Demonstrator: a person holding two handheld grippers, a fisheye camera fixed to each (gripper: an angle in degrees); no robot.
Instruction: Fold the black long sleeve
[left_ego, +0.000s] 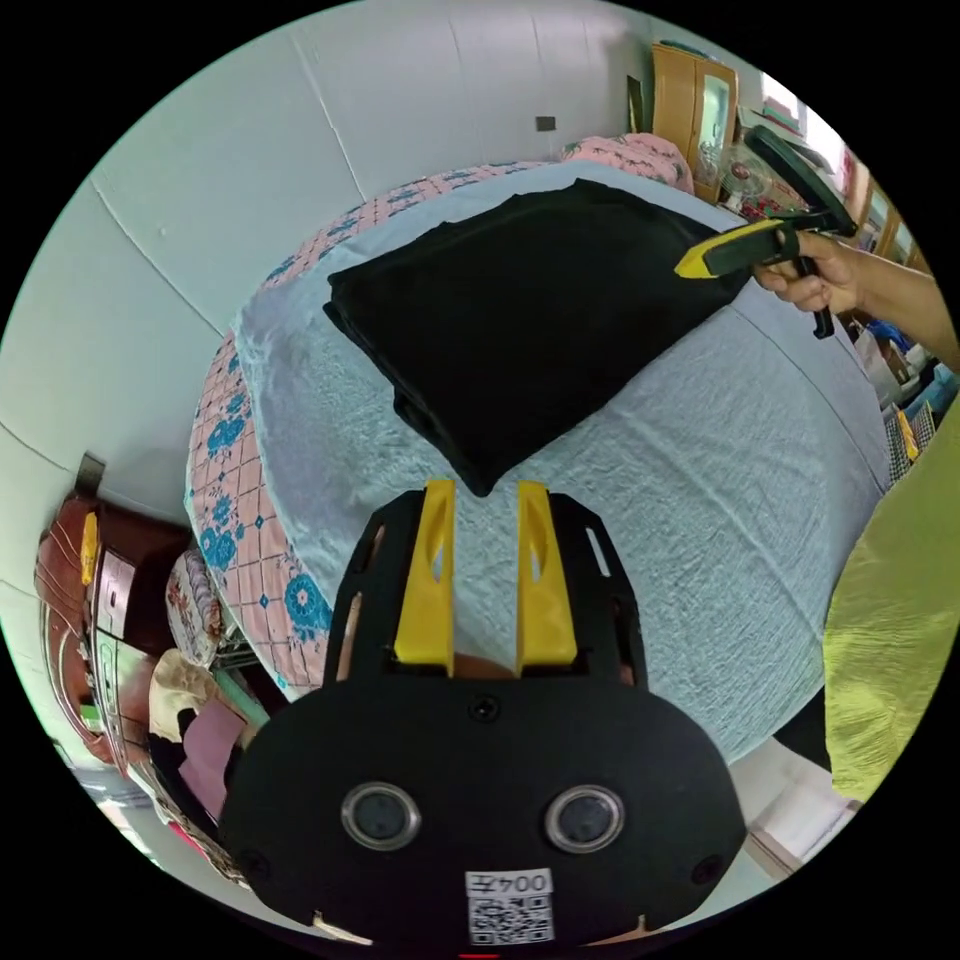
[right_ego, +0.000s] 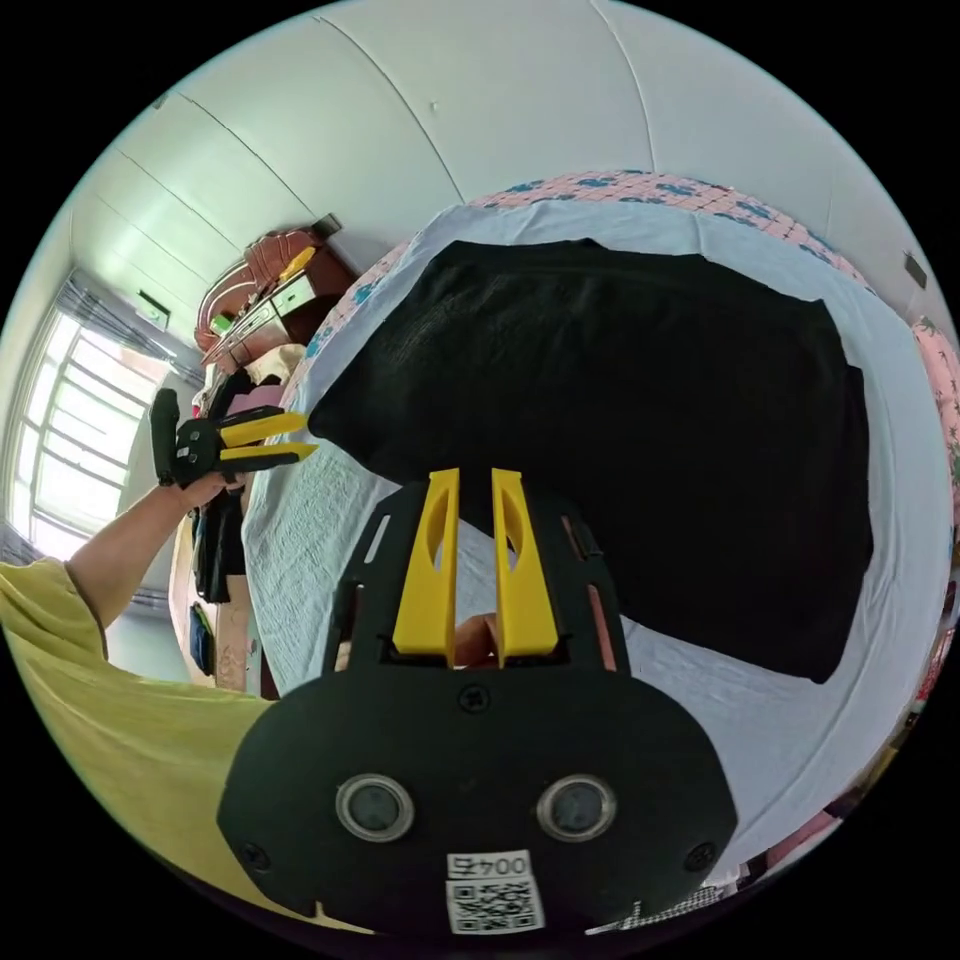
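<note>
The left gripper (left_ego: 485, 487) has its yellow jaws parted with nothing between them. The right gripper (right_ego: 476, 475) likewise has its jaws slightly apart and empty. A hand (left_ego: 822, 272) on an outstretched forearm grips the right gripper's handle.

Folded black long sleeve (left_ego: 520, 320) on bed (left_ego: 700, 480)

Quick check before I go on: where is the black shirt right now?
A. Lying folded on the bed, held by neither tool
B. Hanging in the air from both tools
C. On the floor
A: the black shirt lies folded flat on the bed, and both tools are off it, jaws apart and empty.
</note>
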